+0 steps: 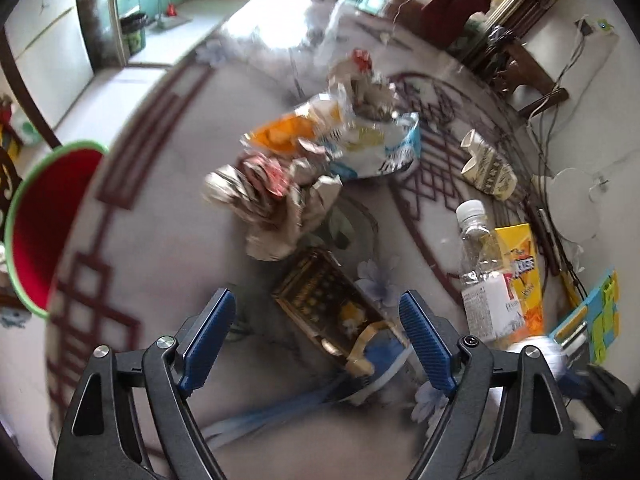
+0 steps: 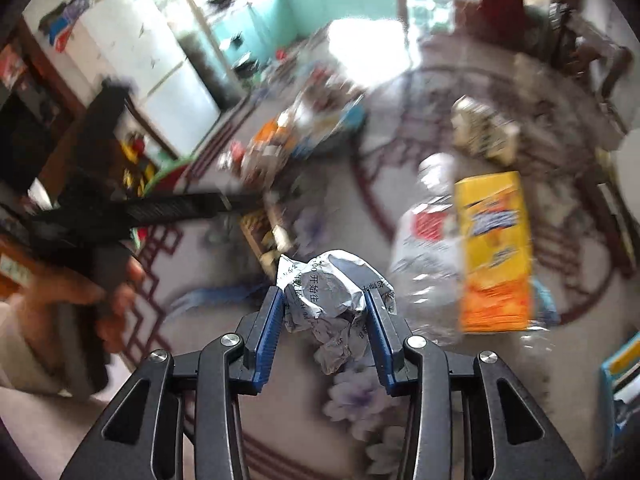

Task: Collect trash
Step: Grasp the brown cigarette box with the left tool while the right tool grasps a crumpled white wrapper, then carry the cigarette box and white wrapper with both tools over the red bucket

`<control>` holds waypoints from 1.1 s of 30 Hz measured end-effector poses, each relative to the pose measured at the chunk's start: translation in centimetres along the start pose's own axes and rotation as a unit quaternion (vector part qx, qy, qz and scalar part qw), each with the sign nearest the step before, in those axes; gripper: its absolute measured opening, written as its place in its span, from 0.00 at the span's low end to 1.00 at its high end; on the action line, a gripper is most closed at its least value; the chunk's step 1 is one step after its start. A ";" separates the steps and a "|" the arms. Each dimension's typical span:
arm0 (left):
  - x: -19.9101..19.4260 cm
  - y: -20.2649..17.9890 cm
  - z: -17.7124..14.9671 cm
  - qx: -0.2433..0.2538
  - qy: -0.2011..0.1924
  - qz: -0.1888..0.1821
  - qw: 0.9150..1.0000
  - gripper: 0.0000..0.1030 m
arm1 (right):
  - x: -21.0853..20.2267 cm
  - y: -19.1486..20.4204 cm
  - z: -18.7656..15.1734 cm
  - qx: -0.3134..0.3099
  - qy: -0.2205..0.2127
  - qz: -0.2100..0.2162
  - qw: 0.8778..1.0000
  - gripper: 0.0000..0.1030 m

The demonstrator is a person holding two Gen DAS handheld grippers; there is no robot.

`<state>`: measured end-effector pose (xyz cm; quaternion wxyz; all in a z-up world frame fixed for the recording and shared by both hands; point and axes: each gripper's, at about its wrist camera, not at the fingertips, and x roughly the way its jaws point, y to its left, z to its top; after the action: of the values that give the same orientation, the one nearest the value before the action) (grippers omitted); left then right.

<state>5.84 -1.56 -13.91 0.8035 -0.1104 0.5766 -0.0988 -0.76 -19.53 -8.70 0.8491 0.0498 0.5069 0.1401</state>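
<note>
My left gripper (image 1: 316,312) is open and empty above a flat gold-and-black box (image 1: 328,308) on the patterned rug. Beyond it lie crumpled wrappers (image 1: 272,208), an orange snack bag (image 1: 292,136) and a blue-and-white bag (image 1: 380,152). A clear plastic bottle (image 1: 484,272) and a yellow-orange carton (image 1: 520,268) lie to the right. A red bin with a green rim (image 1: 44,224) is at the far left. My right gripper (image 2: 324,300) is shut on a crumpled ball of printed paper (image 2: 332,292), held above the rug. The bottle (image 2: 428,240) and carton (image 2: 496,252) lie to its right.
A cream patterned carton (image 1: 488,168) lies further right. A white round device (image 1: 576,204) with cables and coloured foam tiles (image 1: 600,320) edge the rug on the right. The hand with the left gripper (image 2: 120,216) crosses the left of the right wrist view. A fridge (image 2: 156,60) stands behind.
</note>
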 end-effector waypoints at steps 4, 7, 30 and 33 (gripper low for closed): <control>1.9 -0.7 0.1 -0.015 0.021 -0.002 1.000 0.82 | -2.3 -1.2 0.7 0.012 -0.040 -0.022 0.999 0.38; 2.8 -1.1 -0.5 -0.026 0.024 0.001 0.999 0.76 | -3.4 -1.8 1.2 0.019 -0.060 -0.030 0.998 0.38; -5.6 -3.0 -0.4 0.094 -0.075 0.034 0.992 0.39 | -1.9 -0.3 3.9 0.004 -0.067 -0.015 0.998 0.38; -6.7 -2.4 -0.1 0.095 -0.090 0.041 0.991 0.39 | -1.5 0.6 4.4 -0.004 -0.066 -0.011 0.998 0.38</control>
<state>3.51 -1.91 -7.17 0.8622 -0.0177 0.4943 -0.1099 2.33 -19.18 -5.15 0.8823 0.0499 0.4499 0.1288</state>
